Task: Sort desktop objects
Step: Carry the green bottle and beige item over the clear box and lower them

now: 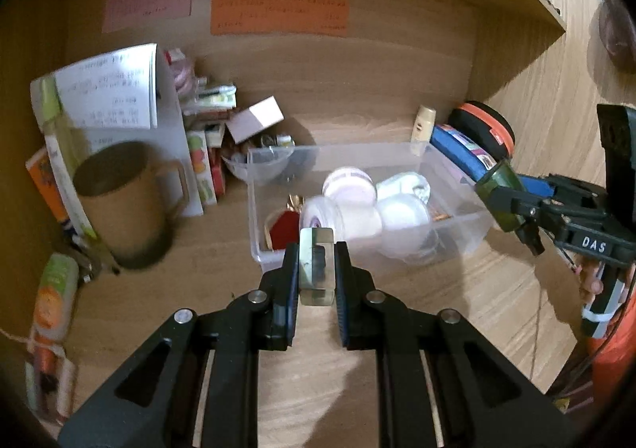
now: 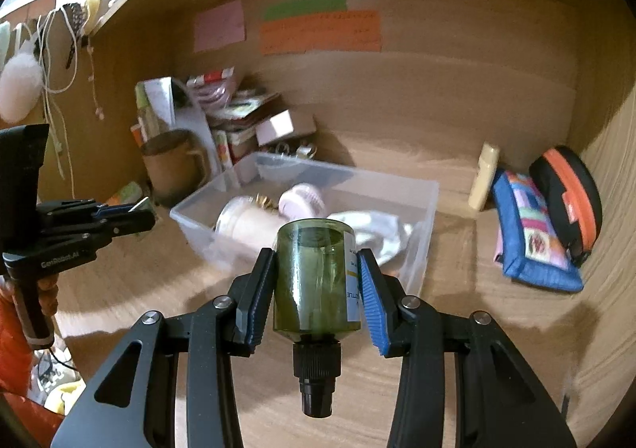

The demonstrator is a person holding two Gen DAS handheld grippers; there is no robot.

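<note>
Both tools are loaded and up off the surface. The left tool is clenched on a small clear block, flat-sided and see-through with something dark inside; its pads press both faces, and the block stands upright between them, just in front of the clear bin. From the right wrist view that same tool shows at the left edge, a sliver of the block sticking out past its tips.

Over on the right, the right tool grips a green bottle, held upside down: the flat bottom points away towards the bin, the black screw cap hangs back towards the camera. A white label runs down the bottle's right side. In the left wrist view the right tool comes in from the right, bottle at its tip, near the bin's right wall.

Inside the bin lie several white round jars, a red thing and something gold beside it. A tan mug stands left of the bin, with books and small boxes behind it. To the right of the bin, a cream tube, a blue patchwork pouch and a black case with an orange zip.
</note>
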